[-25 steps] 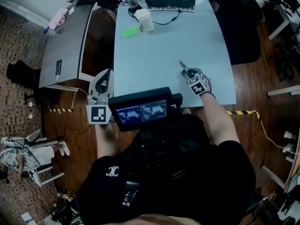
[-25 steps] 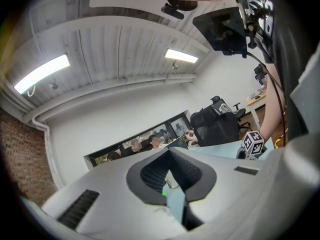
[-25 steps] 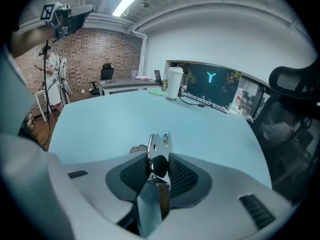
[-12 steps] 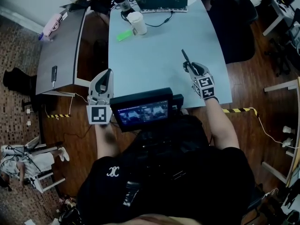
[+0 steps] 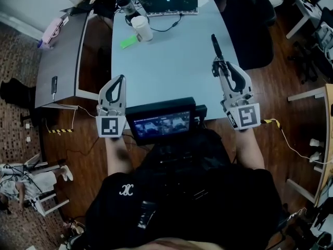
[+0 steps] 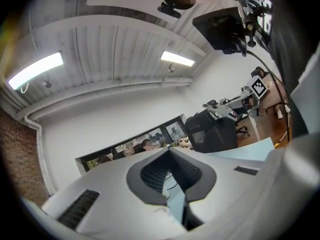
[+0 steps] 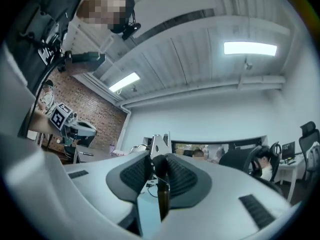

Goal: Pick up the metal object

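Right gripper [image 5: 220, 66]: pinching the metal object [image 5: 215, 43] by its dark lower end. The bright metal head pokes out past the jaw tips.
Metal object's place: at about 1 o'clock from the person, over the right edge of the pale table [image 5: 171, 66]. It looks to be clear of the surface, not resting on it.
Why held so: the gripper is tipped up toward the ceiling, I'd guess to keep the long object from swinging.
Left gripper [image 5: 120, 80]: jaws pressed together on nothing, parked at 10 o'clock by the near table edge, out of the way.
Far end, 12 o'clock: laptop [image 5: 166, 1], cup [image 5: 141, 27] and a green item [image 5: 128, 41], all well apart from the work.
Progress: the pickup seems done.
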A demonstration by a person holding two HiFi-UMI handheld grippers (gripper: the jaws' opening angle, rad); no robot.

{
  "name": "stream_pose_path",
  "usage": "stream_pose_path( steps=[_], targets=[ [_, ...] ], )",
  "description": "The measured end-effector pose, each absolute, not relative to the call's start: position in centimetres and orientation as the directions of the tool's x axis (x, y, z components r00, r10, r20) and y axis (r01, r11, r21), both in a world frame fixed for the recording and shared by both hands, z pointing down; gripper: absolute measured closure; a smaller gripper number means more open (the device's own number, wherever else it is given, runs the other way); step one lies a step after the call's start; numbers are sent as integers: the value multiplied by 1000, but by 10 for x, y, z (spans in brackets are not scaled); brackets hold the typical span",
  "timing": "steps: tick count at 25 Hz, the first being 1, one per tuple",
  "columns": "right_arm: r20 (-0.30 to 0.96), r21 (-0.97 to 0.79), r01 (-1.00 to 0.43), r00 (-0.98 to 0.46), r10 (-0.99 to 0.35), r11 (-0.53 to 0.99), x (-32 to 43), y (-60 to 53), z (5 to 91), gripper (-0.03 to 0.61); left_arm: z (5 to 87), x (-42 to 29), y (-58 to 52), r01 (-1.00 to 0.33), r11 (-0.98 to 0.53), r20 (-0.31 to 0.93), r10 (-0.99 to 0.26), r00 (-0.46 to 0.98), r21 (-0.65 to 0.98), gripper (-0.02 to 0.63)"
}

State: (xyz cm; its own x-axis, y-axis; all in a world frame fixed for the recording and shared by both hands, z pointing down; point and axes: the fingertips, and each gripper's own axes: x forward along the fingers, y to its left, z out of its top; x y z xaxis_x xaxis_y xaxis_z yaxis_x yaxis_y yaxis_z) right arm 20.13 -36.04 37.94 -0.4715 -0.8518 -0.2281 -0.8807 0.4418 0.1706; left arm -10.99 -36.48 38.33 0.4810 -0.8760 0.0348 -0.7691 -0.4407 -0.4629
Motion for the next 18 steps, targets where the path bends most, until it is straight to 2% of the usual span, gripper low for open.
stream_pose_path(
  steps=[11, 18],
  targets=[
    [-278, 202, -871, -489, -827, 447, 238, -320, 352, 506, 380, -71, -331, -771, -429, -1, -874, 486, -470, 598],
    [-305, 212, -883, -467, -830, 419, 227, -269, 342, 506, 365, -84, -284, -770, -419, -34, -869, 494, -482, 598]
  ],
)
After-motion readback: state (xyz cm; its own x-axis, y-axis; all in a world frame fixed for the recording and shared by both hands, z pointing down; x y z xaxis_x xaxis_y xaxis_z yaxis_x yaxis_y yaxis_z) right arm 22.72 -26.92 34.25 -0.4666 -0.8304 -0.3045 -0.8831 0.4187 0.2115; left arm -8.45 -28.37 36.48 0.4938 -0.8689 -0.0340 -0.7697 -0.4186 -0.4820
